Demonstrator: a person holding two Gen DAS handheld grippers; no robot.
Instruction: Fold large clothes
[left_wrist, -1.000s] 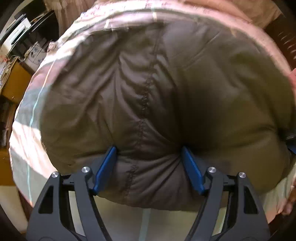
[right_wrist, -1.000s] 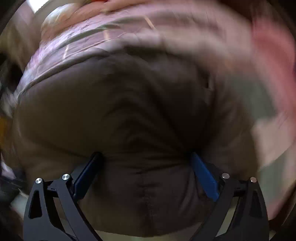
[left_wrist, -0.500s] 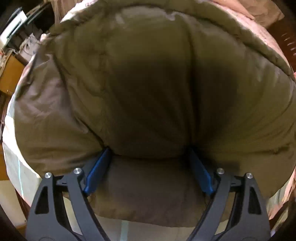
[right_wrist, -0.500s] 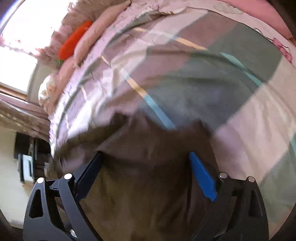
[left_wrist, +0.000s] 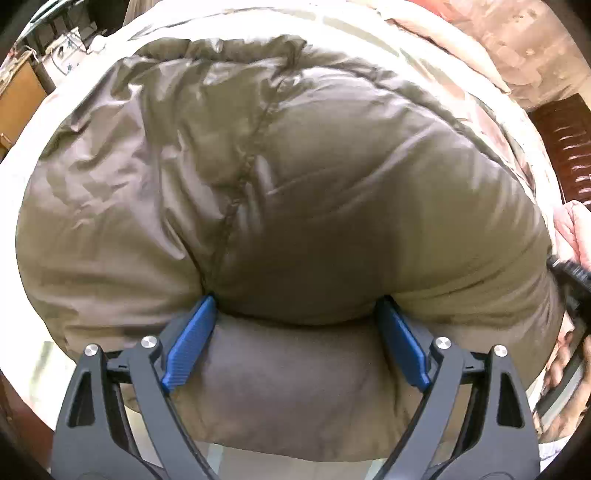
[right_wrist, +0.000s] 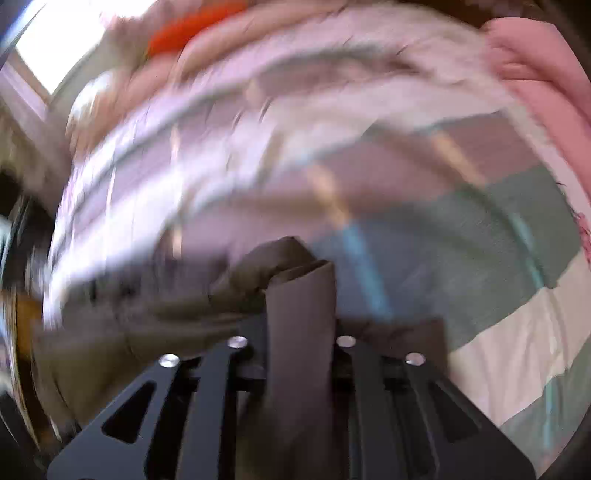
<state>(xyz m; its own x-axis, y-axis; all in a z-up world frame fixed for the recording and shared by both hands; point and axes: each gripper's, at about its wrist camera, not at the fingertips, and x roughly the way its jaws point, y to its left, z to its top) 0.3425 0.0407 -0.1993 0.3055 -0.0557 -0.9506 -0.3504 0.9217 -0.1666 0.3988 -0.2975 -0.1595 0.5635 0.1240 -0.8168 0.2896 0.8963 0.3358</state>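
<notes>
Puffy olive-brown quilted jacket (left_wrist: 288, 192) spread in a thick mound on a bed under a pastel checked bedsheet (right_wrist: 509, 354), filling nearly the whole left wrist view. Left gripper (left_wrist: 295, 306) pointed steeply down over the near hem, blue-padded fingers (left_wrist: 188, 343) wide apart and opening further, with a padded bulge of the jacket between them; pads beside the fabric, whether pressed into it could not be told. Stitched seam (left_wrist: 240, 181) ran up the jacket's middle, away from the left pad. At the right edge of that view, part of a person's hand (left_wrist: 576, 236) on a black handle, just beside the jacket.

Right gripper (right_wrist: 301, 295) angled down over the bed, fingers drawn close together and clamped on a bunched fold of the same jacket, which stood up between them and trailed off left. Much blur in this view. Pink bedding (right_wrist: 535, 74) bunched at upper right, an orange object (right_wrist: 192, 26) far back near a bright window.
</notes>
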